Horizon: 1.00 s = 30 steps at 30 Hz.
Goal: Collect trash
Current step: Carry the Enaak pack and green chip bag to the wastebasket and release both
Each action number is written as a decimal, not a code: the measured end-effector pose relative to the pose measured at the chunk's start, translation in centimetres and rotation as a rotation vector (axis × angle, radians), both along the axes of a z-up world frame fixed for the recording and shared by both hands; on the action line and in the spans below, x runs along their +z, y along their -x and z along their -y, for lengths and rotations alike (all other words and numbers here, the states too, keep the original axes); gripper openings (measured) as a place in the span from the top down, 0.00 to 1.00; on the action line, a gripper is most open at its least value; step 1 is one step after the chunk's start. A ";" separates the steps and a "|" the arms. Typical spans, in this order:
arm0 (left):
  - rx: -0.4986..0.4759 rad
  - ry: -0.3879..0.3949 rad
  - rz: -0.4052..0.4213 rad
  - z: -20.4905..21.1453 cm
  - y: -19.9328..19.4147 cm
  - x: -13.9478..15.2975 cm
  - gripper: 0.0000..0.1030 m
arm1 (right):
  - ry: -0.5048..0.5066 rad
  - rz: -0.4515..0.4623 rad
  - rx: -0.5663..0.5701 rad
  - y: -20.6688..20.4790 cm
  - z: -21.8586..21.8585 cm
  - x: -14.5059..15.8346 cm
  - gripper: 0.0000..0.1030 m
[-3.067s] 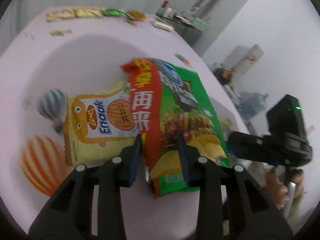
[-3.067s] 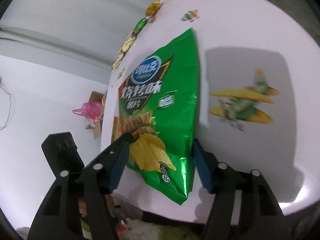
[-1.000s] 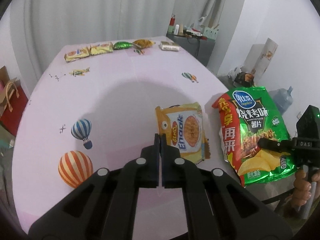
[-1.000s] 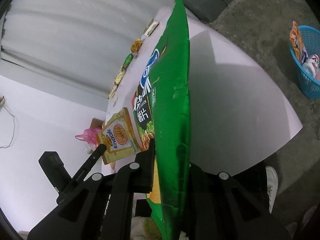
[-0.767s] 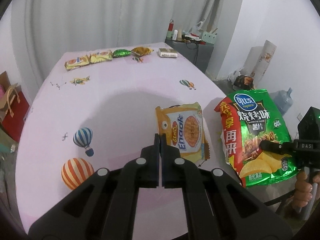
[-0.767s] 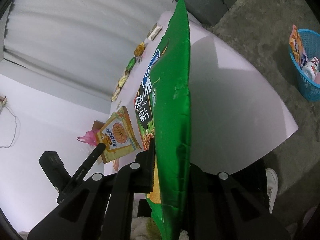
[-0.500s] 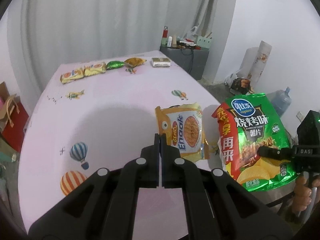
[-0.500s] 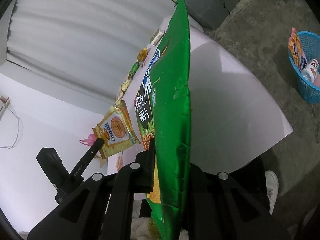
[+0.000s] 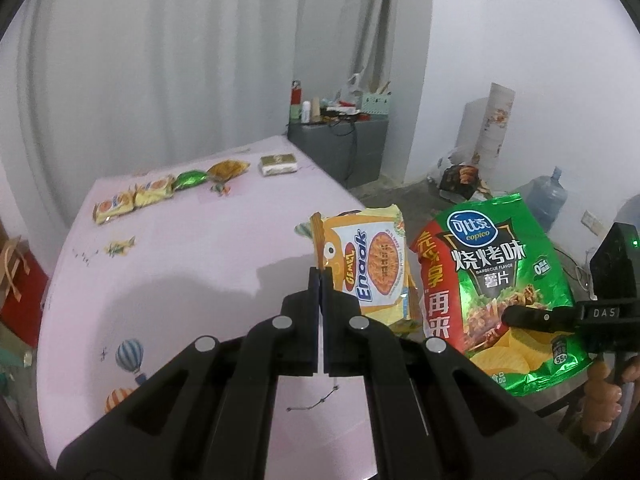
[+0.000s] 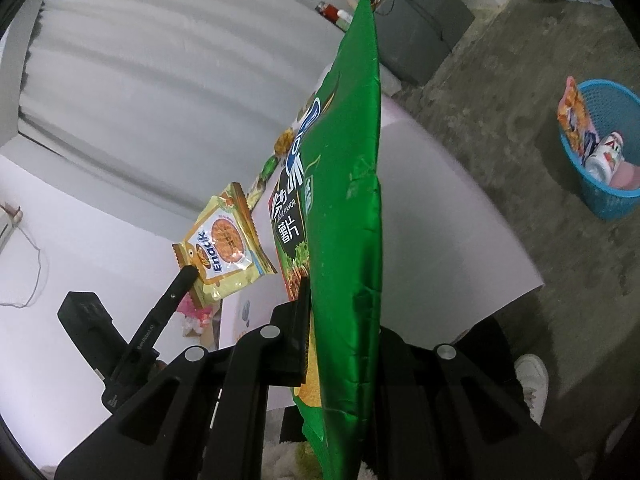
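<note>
Left gripper (image 9: 320, 280) clamped on yellow Enaak packet (image 9: 366, 264) – lifted above table (image 9: 192, 264) right edge. Right gripper (image 10: 340, 320) clamped on green chip bag (image 10: 344, 208) – held upright past that edge.

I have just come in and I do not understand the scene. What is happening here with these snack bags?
A person is clearing snack wrappers from a pink table, with a gripper in each hand. The left gripper is shut on a corner of the yellow Enaak noodle packet, lifted off the table. The right gripper is shut on the green Copico chip bag, also in the air. A blue basket on the floor already holds some trash. More small packets lie along the table's far edge.
</note>
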State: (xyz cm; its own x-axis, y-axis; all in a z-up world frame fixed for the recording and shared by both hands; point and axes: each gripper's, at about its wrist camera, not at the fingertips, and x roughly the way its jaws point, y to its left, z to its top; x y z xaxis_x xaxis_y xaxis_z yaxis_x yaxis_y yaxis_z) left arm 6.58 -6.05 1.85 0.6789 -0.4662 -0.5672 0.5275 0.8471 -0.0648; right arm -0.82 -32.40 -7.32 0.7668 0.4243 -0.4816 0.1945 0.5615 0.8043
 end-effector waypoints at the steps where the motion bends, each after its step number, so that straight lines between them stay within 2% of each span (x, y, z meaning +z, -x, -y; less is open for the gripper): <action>1: -0.008 -0.001 0.008 0.5 0.1 0.2 1.00 | 0.002 0.001 -0.008 0.2 0.3 0.1 0.91; 6: -0.057 0.000 0.014 3.1 0.0 0.4 1.00 | 0.009 0.003 -0.059 1.8 1.8 0.3 0.91; 10: -0.109 0.004 0.016 5.8 0.0 0.7 1.00 | 0.029 -0.003 -0.146 3.4 4.3 0.7 0.91; 14: -0.169 0.004 0.024 9.0 -0.2 1.1 1.00 | 0.129 -0.035 -0.326 6.9 8.5 1.9 0.91; 19: -0.252 -0.006 0.017 14.0 -0.4 0.6 1.00 | 0.243 -0.136 -0.565 12.1 13.4 2.0 0.91; 24: -0.325 -0.042 -0.014 18.7 -0.9 -1.0 1.00 | 0.232 -0.235 -0.673 14.3 16.5 -0.8 0.91; 30: -0.402 -0.116 -0.052 24.9 -1.8 -3.4 1.00 | 0.131 -0.302 -0.652 12.1 19.1 -6.3 0.91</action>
